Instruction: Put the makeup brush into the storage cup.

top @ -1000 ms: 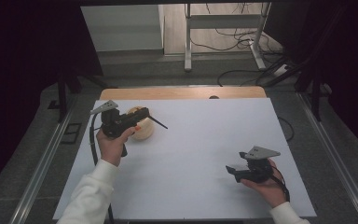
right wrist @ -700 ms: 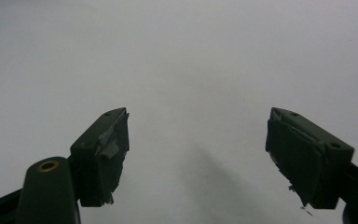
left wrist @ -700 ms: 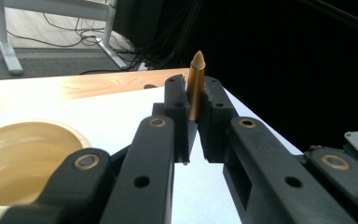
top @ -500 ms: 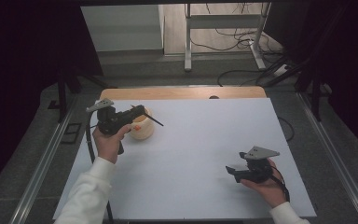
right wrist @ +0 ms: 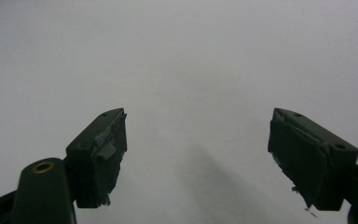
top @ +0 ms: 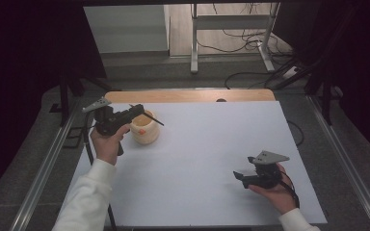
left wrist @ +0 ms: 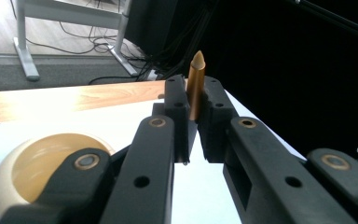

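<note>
My left gripper (top: 141, 112) is at the table's left, held above a cream round cup (top: 144, 131), and is shut on a thin brown stick (top: 155, 120). In the left gripper view the stick (left wrist: 196, 77) stands pinched between the two pads, with its pointed tip above them. The cup (left wrist: 37, 161) sits low on the left, its mouth open. At the table's right my right gripper (top: 241, 176) rests low in a hand. Its jaws stand wide apart (right wrist: 196, 158) over bare white tabletop, with nothing between them.
A white sheet (top: 207, 154) covers the table, with a strip of wood (top: 188, 96) showing along the far edge. Beyond it are grey floor, a metal frame's legs (top: 193, 45) and cables. Metal rails run along both sides of the table.
My left gripper, still holding the stick, has drifted a little left and away over the cup. The right gripper has not moved.
</note>
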The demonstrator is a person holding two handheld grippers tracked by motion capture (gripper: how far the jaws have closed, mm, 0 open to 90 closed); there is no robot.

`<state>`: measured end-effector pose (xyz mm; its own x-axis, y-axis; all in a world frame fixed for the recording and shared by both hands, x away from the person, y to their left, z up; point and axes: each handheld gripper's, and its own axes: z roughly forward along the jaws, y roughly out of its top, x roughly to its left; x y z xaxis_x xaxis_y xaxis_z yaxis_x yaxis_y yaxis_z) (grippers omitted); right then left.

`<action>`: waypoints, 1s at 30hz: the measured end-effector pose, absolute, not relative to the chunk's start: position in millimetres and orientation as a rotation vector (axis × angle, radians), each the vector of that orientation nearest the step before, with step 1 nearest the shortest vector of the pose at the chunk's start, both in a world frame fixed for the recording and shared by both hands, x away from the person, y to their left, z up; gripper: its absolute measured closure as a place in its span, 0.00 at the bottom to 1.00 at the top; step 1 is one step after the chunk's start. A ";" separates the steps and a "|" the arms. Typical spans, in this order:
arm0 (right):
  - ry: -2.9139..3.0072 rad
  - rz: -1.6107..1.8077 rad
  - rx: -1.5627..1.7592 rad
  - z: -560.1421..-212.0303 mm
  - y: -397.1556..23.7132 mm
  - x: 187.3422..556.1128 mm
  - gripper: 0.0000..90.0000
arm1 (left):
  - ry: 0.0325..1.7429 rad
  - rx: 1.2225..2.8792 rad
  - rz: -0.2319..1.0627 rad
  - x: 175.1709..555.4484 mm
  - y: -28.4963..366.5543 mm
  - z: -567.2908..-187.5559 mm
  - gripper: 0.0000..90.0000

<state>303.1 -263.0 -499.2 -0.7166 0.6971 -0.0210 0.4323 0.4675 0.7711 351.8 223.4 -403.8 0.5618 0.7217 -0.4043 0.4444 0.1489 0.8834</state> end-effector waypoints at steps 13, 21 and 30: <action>2.390 1.108 0.955 -499.4 -263.0 303.3 0.21 | 1.079 1.475 0.293 354.6 236.5 -400.8 0.93; 2.393 1.102 0.953 -499.8 -262.5 303.3 0.21 | 1.103 1.464 0.307 355.3 245.8 -400.3 0.93; 2.395 1.099 0.953 -500.1 -262.3 303.5 0.21 | 1.120 1.456 0.328 357.1 254.2 -398.6 0.93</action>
